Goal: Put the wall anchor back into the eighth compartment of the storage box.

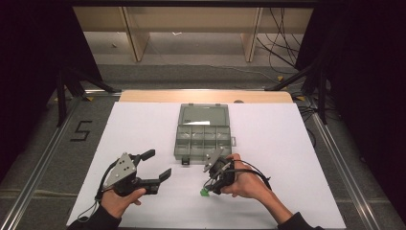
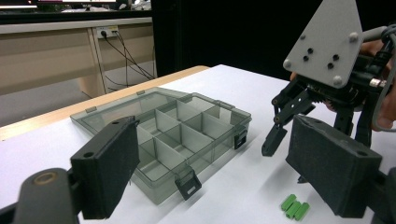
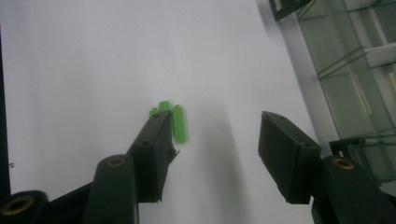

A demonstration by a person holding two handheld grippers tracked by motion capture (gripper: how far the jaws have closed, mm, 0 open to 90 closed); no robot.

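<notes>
High view: I see my right gripper point(image 1: 212, 184) angled down over the white table sheet point(image 1: 143, 124), with the small bright-green ribbed plastic piece point(image 1: 205, 192) lying on the sheet just at its tip, near the front edge. In the right gripper view the jaws stand wide apart and grip nothing; the green piece point(image 3: 170, 120) lies just beyond the tip of one jaw, partly hidden by it. The smoky translucent plastic compartment box point(image 1: 203, 139) sits open just beyond, its lid laid flat behind it. My left gripper point(image 1: 155, 166) rests well to the left, jaws spread wide and empty; its own view shows the green piece point(image 2: 295, 207) between the two grippers.
</notes>
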